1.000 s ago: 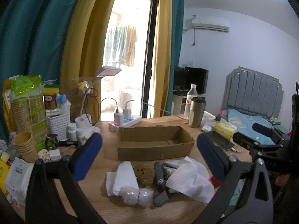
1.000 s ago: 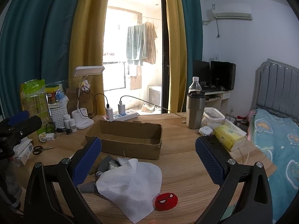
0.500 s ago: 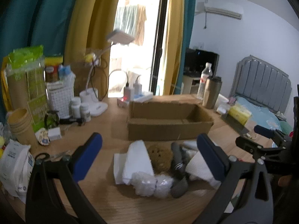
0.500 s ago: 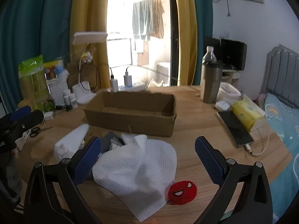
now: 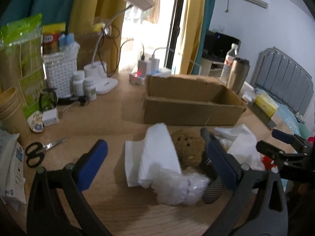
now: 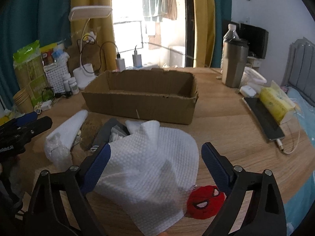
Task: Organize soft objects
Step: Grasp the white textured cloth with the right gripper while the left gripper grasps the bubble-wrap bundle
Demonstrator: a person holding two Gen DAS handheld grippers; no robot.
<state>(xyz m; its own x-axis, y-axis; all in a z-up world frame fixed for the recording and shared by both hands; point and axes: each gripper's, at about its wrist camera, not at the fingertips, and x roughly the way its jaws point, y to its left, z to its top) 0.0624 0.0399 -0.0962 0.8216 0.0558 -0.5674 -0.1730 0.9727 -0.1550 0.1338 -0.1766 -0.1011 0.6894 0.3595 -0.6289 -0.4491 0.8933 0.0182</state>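
A pile of soft things lies on the wooden table before an open cardboard box (image 5: 194,106) (image 6: 141,98). In the left wrist view I see a folded white cloth (image 5: 157,153), a brown sponge (image 5: 189,147), bubble wrap (image 5: 177,188) and grey socks (image 5: 213,190). My left gripper (image 5: 155,155) is open, straddling the folded cloth. In the right wrist view a white textured cloth (image 6: 149,169) lies between the fingers of my open right gripper (image 6: 155,157), with a red Spider-Man plush (image 6: 205,201) beside it.
Scissors (image 5: 37,153), pill bottles (image 5: 84,86), a white basket (image 5: 59,72), paper cups and a desk lamp crowd the left side. A steel tumbler (image 6: 234,63), a tissue pack (image 6: 275,102) and a phone (image 6: 263,118) lie to the right. A bed is beyond the table's right edge.
Both grippers have moved forward and down toward the pile; the left now straddles the folded cloth, the right the white textured cloth. Both stay open.
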